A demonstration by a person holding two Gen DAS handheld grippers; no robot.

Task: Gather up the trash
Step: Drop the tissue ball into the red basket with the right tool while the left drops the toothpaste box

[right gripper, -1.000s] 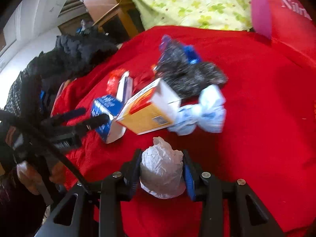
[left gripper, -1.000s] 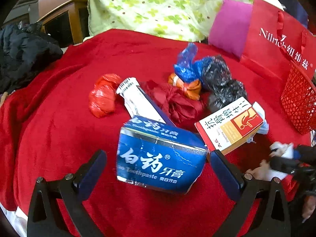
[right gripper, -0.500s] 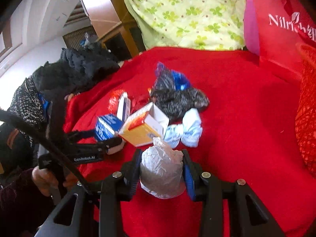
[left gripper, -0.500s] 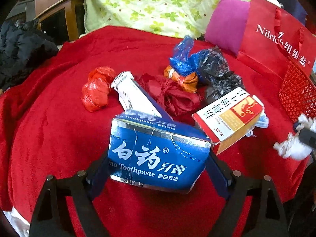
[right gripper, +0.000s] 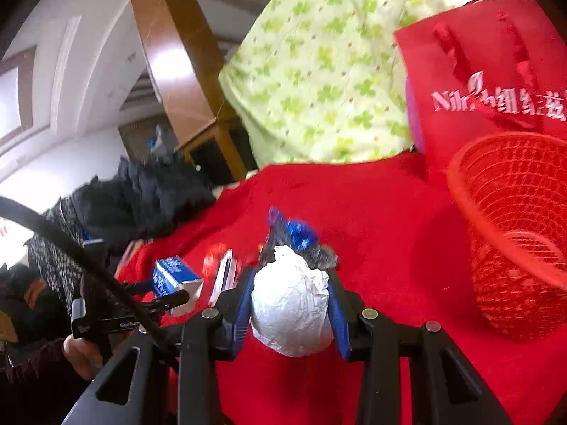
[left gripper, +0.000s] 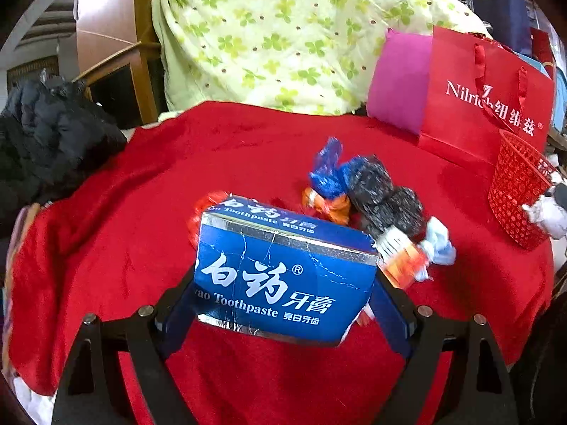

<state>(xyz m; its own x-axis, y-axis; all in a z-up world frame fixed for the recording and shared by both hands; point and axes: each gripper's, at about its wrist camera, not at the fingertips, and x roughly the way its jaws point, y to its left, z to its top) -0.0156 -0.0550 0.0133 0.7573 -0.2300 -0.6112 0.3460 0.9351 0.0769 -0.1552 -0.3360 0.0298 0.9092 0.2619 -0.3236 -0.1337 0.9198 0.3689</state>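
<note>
The left claw (left gripper: 283, 304) is clamping a blue toothpaste box (left gripper: 283, 276) above the red cloth (left gripper: 106, 248), both pads pressing its ends. The right claw (right gripper: 290, 304) is squeezing a crumpled white paper ball (right gripper: 290, 304). At two o'clock from that ball a red mesh basket (right gripper: 514, 248) is standing on the cloth. At twelve o'clock, behind the ball, a pile of knotted plastic bags (left gripper: 368, 187) is lying, near a red paper bag (left gripper: 482, 99).
</note>
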